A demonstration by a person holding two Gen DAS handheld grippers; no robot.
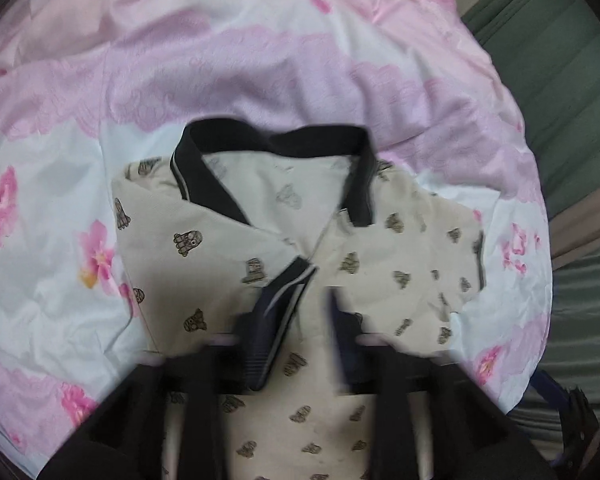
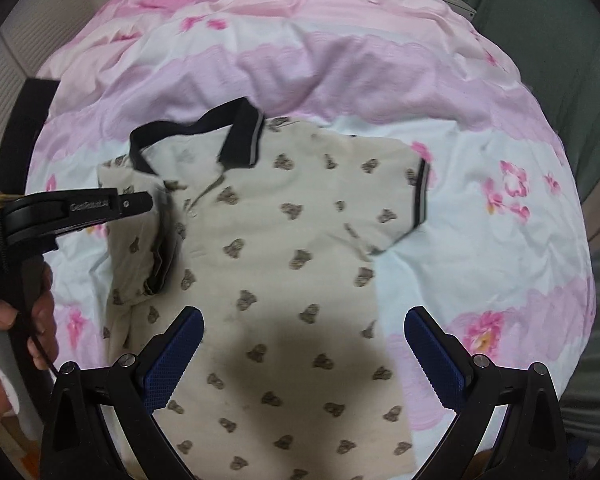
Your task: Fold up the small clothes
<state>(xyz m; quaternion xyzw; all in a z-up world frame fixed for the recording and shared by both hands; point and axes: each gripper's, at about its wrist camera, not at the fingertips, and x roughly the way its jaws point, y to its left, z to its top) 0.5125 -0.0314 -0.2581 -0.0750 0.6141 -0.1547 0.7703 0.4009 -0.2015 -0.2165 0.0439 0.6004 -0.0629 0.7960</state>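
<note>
A small cream polo shirt [image 2: 284,240] with a brown print and a black collar [image 2: 240,132] lies face up on the bed. Its left sleeve is folded in over the chest, dark cuff [image 1: 276,320] showing. My left gripper [image 1: 296,336] is over that folded sleeve; its blurred fingers stand close on either side of the cuff. It also shows in the right wrist view [image 2: 140,204], by the sleeve. My right gripper [image 2: 302,344] is open above the shirt's lower body, holding nothing. The right sleeve [image 2: 408,196] lies spread out flat.
The shirt rests on a pink and white flowered bedcover [image 2: 340,68]. A green curtain or fabric [image 1: 560,80] hangs along the right side. A dark bed frame edge [image 2: 24,120] shows at the left. A hand [image 2: 4,320] holds the left gripper's handle.
</note>
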